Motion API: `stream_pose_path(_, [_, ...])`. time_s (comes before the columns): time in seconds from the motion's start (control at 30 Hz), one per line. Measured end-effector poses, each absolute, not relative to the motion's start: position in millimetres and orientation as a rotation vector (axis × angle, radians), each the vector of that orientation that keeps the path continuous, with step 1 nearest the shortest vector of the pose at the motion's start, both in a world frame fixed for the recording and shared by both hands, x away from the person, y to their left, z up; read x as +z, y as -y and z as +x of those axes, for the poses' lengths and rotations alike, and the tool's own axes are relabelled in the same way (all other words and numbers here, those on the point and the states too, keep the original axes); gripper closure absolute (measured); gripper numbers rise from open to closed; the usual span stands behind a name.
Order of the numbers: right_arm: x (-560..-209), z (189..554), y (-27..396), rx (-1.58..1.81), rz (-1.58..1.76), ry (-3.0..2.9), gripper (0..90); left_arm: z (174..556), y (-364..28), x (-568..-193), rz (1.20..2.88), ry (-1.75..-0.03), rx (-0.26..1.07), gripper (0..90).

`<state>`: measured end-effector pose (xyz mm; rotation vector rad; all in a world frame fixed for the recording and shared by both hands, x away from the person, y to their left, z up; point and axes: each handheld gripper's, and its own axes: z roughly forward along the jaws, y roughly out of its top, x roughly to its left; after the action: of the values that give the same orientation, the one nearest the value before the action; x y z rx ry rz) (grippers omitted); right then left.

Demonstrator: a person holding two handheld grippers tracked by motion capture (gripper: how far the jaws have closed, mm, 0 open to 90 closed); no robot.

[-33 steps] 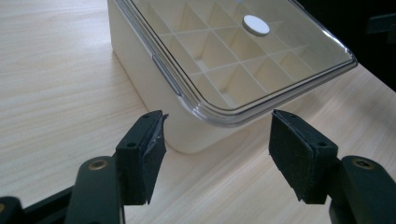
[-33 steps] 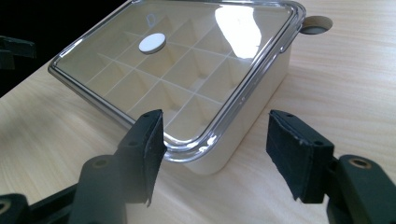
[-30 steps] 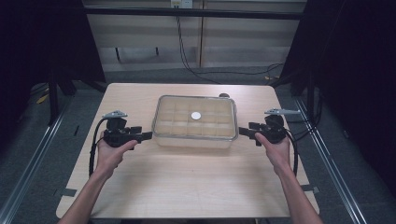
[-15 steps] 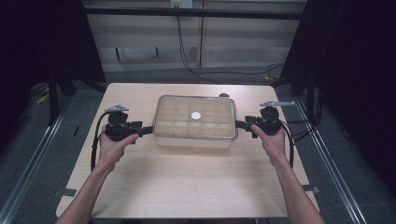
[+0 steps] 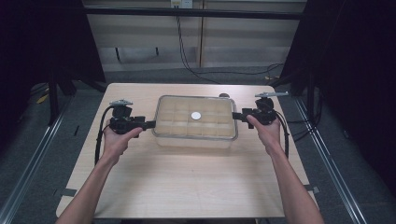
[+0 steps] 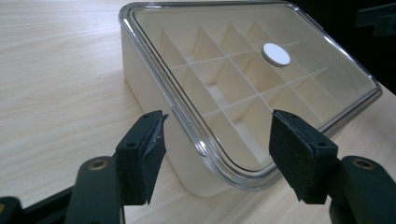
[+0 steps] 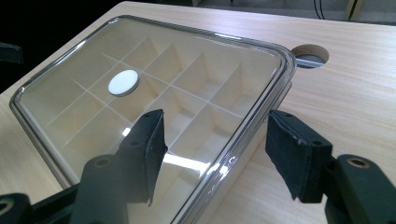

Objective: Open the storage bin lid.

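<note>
Presently the left hand-held gripper (image 5: 150, 124) is held at the left end of a clear-lidded compartment box (image 5: 195, 122), its jaws spread wide with the box's near corner and lid rim seen between the pads (image 6: 148, 154), untouched by either. The right hand-held gripper (image 5: 236, 115) is held at the box's right end, its jaws likewise parted, the lid's edge lying between them without being pressed. Each is carried in a hand, the left hand (image 5: 116, 140) and the right hand (image 5: 267, 133), with a black cable looped from it.

The box is set on the surface (image 5: 187, 186) toward its far edge, roughly midway between the left and right edges. Cream dividers are seen through the lid, and a round white disc (image 5: 196, 115) is seen at the lid's middle. A round cable hole (image 7: 310, 55) is cut in the surface just beyond the box's far right corner. No writing can be read anywhere.
</note>
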<state>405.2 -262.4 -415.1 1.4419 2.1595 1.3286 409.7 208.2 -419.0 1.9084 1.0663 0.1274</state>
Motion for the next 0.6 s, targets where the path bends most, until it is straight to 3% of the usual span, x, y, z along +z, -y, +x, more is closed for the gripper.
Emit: stream_pose_path(0.6, [-430, 440, 253, 1.235, 1.494, -2.187, 34.3, 432, -198, -436, 1.942, -1.098, 0.071, 32.2])
